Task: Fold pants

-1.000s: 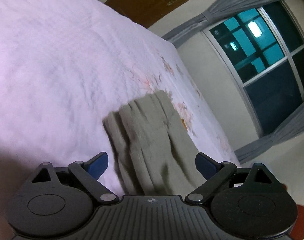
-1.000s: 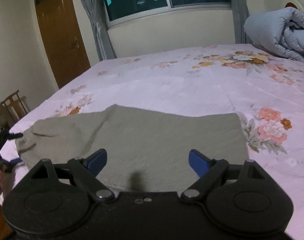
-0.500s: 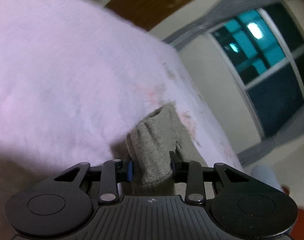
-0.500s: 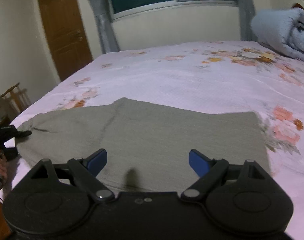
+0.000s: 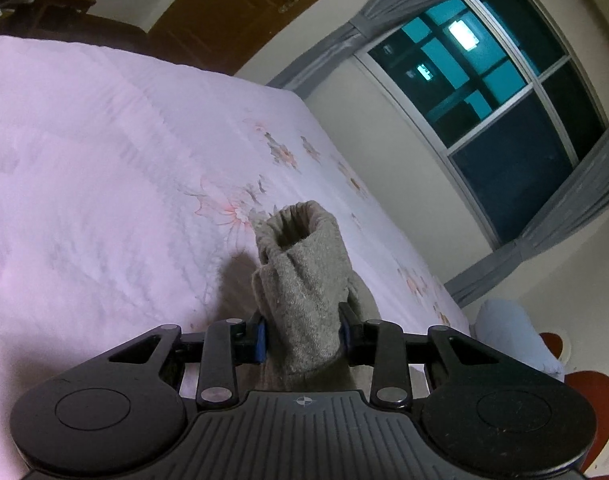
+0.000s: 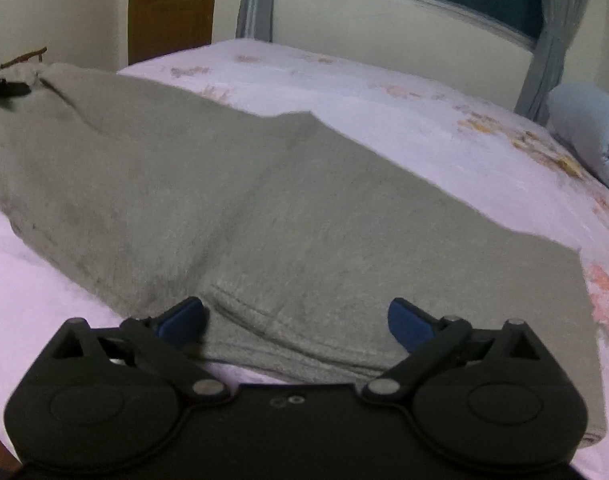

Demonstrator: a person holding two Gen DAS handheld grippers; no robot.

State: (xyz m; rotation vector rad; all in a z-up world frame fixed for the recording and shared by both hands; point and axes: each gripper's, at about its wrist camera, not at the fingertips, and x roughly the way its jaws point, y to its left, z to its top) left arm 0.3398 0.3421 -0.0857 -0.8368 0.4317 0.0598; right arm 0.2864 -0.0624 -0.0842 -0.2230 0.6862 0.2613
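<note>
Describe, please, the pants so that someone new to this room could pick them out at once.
Start at the wide bed with the pink floral sheet under the window. On its near side lie the pants, a flat grey-green knit spread. They are the only plain, dull-coloured cloth on the sheet, unlike the puffy blue quilt at the far corner, and the left gripper pinches one bunched end.

The pants point(image 6: 264, 208) are a grey-green cloth with a fuzzy, matt nap and a stitched hem. The bed point(image 5: 84, 184) wears a pale pink sheet, matt and faintly pebbled, printed with flowers. Both tongs look like matt black plastic with dull metal rivets and blue pads point(image 6: 404, 320). At 12 o'clock the door point(image 6: 170, 8) is brown wood with a slight sheen.
</note>
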